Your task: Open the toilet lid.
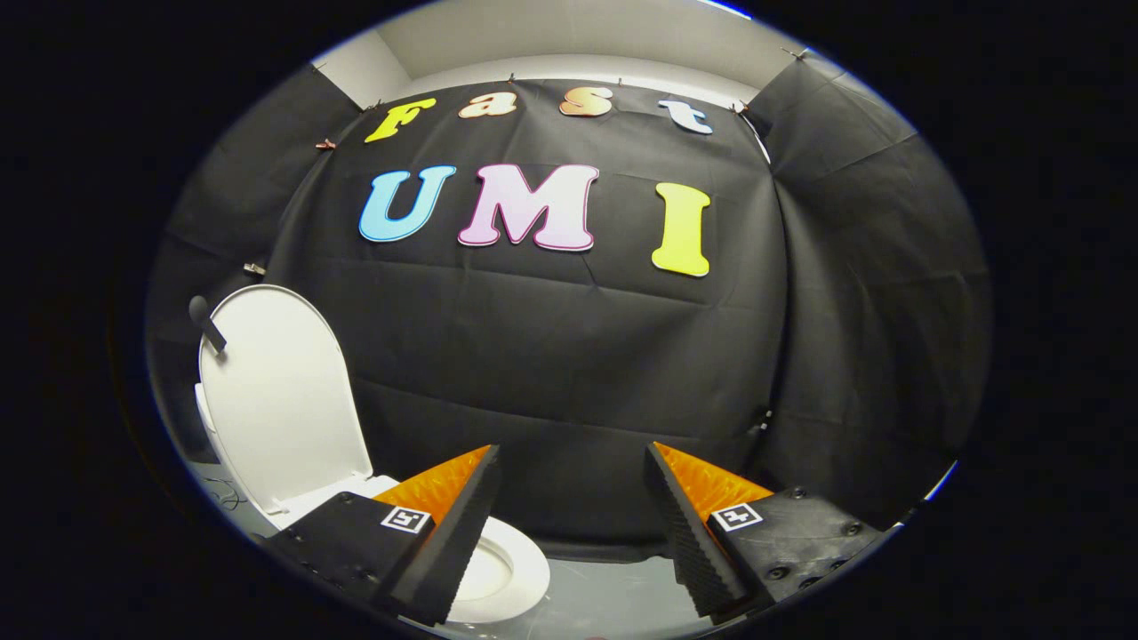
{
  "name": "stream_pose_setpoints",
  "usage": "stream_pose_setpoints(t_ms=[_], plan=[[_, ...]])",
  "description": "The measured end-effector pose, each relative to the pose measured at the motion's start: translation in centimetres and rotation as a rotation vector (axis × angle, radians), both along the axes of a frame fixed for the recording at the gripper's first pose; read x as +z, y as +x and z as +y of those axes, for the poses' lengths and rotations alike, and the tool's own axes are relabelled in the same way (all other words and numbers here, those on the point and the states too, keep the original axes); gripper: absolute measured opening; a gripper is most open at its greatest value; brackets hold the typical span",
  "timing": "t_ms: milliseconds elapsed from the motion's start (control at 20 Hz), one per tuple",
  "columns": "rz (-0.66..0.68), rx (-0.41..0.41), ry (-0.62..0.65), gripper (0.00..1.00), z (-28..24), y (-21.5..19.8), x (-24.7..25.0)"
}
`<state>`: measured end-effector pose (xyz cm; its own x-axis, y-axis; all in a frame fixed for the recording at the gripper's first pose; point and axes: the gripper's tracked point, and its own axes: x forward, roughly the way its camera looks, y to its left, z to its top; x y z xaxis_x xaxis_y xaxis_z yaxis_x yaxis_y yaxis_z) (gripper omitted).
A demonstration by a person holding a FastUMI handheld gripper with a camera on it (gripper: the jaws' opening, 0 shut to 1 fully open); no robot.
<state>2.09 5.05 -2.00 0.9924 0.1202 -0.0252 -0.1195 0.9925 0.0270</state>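
Light's even and soft in here, coming from overhead; the pale ceiling strip (569, 44) above the booth wall (569, 356) is the brightest patch. The black cloth soaks up most of it, so only faint creases show. My toilet lid (280, 391) reads clean white, not blown out. There's a mild sheen on the grey floor (605, 596). My gripper (569, 516) hangs parted with nothing between its fingers, sharp and close. The fisheye bends everything near the rim, and the edges darken there.
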Motion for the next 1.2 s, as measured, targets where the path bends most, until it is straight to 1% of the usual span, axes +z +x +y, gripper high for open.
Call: stream_pose_setpoints(t_ms=[1200], plan=[[0.023, 0.036, 0.007, 0.99, 1.0, -0.2, -0.6]])
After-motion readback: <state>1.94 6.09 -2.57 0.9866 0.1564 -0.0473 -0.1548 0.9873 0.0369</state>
